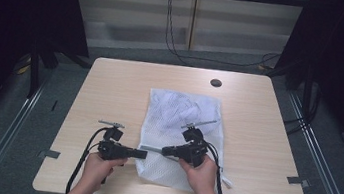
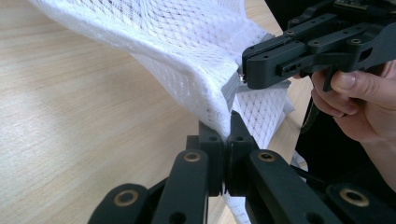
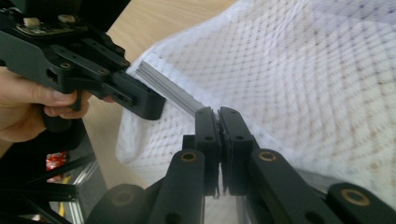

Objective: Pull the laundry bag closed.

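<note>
- We've got a white mesh laundry bag [image 1: 179, 128] lying near the middle of the pale wooden table [image 1: 110, 94], its near edge towards the person.
- The netting is a fine diamond weave, soft and crumpled, see-through enough that we make out pale bunched cloth inside it.
- A grey zip band [image 3: 170, 88] runs along the bag's near edge.
- Our left gripper [image 2: 227, 135] has its jaws closed tight, pinching the white mesh just by that zip band.
- Our right gripper [image 3: 218, 120] is clamped too, jaws together on the zip edge of the bag.
- In the high view both grippers meet at the bag's near left edge, tips close together, facing each other.
- A small dark round hole [image 1: 215, 82] sits in the table beyond the bag.
</note>
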{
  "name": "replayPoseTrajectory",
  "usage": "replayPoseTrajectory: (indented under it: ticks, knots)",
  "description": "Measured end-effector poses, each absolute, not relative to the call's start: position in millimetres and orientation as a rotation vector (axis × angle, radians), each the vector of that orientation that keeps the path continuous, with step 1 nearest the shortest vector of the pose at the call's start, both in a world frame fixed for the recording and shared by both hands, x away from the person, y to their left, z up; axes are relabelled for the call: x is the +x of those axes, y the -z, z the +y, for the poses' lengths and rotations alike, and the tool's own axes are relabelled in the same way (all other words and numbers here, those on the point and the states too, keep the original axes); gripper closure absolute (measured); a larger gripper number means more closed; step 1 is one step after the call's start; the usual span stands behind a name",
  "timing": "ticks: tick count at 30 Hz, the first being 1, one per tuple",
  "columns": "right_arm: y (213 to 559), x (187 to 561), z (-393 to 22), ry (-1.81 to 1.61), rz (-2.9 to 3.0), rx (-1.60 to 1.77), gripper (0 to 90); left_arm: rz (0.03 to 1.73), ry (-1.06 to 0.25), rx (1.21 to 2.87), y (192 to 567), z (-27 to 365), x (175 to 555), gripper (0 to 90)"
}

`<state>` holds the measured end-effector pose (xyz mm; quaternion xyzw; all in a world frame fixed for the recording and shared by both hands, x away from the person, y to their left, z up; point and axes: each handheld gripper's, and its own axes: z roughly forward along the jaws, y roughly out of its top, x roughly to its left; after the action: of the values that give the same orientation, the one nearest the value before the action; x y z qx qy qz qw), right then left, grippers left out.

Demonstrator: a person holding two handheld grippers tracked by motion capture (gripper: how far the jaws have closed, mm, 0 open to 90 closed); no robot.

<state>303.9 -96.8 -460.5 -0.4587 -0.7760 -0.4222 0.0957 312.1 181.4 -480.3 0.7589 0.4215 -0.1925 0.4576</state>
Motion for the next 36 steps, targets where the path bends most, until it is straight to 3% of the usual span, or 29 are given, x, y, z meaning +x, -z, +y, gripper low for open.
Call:
replayPoseTrajectory:
  ticks: [36]
  knots:
    - [462.2, 302.2, -106.2, 1.258, -2.297, -1.382, 86.8, 1.054, 0.471, 1.872, 480.5, 183.3, 312.7, 88.7]
